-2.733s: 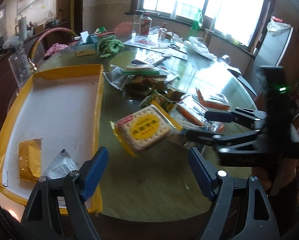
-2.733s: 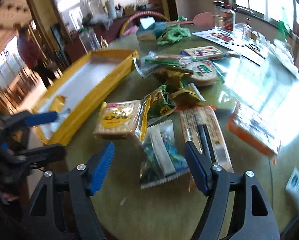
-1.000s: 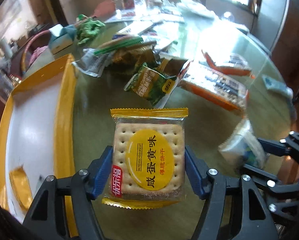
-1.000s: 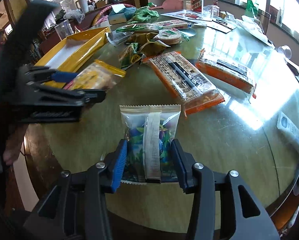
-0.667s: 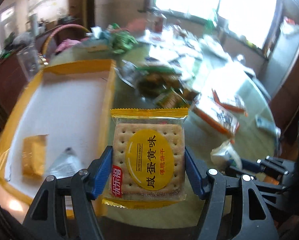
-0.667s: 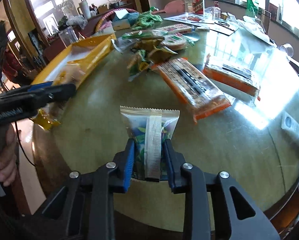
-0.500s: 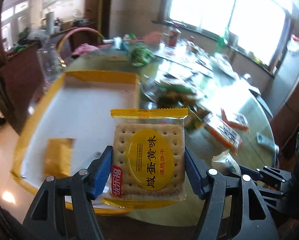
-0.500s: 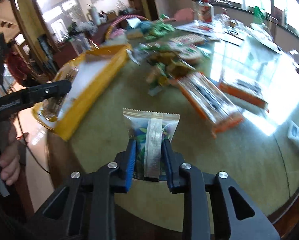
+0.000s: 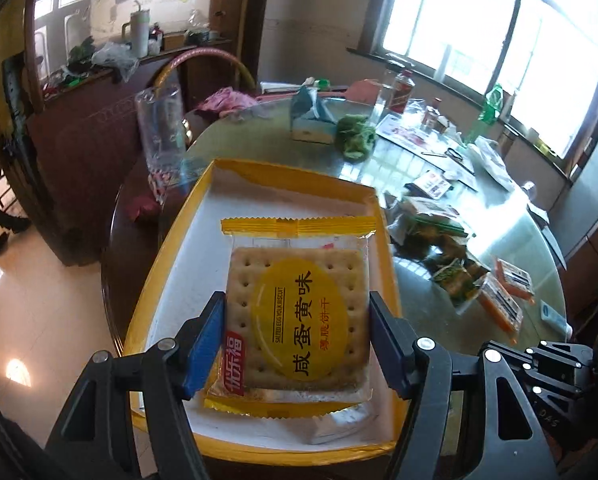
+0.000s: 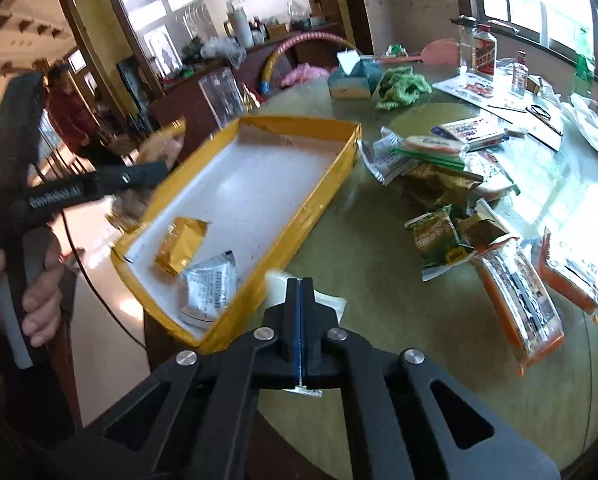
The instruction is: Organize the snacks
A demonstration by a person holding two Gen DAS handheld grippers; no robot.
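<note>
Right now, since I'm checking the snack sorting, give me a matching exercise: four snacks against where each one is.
1. cracker packet
2. gold packet
3. long orange packet
4. small pouch

A. on the table, outside the yellow tray
B. gripped by the left gripper
C. lying inside the tray
D. pinched in the shut right gripper

Pairs: 1-B, 2-C, 3-A, 4-D
</note>
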